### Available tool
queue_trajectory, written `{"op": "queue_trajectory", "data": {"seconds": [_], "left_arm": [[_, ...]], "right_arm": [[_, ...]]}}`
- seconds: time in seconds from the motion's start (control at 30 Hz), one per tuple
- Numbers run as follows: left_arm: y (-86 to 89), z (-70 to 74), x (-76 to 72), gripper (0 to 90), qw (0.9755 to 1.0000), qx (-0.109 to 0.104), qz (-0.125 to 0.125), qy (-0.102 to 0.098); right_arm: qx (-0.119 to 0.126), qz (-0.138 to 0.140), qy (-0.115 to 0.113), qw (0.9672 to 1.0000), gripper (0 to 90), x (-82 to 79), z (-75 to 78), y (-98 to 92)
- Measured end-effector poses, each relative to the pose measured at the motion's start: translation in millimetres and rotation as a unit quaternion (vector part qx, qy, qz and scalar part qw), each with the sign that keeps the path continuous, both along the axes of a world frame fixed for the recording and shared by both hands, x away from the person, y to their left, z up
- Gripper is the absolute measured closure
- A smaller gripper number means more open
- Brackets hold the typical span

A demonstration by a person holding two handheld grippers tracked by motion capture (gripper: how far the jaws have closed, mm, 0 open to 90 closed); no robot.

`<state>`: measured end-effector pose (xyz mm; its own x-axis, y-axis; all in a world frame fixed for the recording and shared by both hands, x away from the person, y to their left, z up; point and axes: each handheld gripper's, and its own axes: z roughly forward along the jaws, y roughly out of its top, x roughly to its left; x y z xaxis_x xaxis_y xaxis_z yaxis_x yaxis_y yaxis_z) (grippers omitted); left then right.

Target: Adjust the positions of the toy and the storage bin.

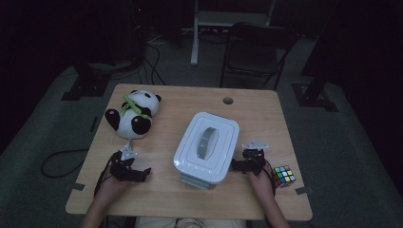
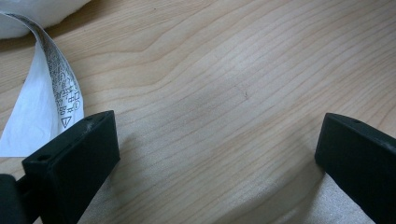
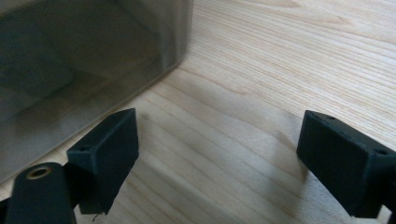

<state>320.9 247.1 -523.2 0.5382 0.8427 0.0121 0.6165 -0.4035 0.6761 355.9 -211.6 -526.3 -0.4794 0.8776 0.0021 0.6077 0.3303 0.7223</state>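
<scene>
A white lidded storage box [image 1: 207,145] with a grey handle sits mid-table, a grey clip on its near end. A panda plush [image 1: 133,114] lies at the back left, and its white care label [image 2: 44,102] shows at the edge of the left gripper view. My left gripper [image 1: 129,170] rests on the wood just in front of the plush, jaws wide apart and empty. My right gripper [image 1: 245,161] rests beside the box's right wall [image 3: 79,60], open and empty. A colour cube [image 1: 283,175] stands by the right wrist.
The wooden table [image 1: 256,114] has a cable hole [image 1: 228,100] near its back edge. A dark chair [image 1: 256,47] stands behind the table. Cables lie on the grey floor at left. Bare wood lies between the box and the plush.
</scene>
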Motion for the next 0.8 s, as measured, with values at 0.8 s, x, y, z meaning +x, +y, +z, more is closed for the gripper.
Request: {"op": "queue_trajectory", "data": {"seconds": [0.8], "left_arm": [[18.3, 74.8, 16.0, 1.4, 0.9980, -0.028, 0.005, -0.057]], "right_arm": [[0.000, -0.001, 0.000, 1.0000, 12.2, 0.1, 0.0, -0.1]]}}
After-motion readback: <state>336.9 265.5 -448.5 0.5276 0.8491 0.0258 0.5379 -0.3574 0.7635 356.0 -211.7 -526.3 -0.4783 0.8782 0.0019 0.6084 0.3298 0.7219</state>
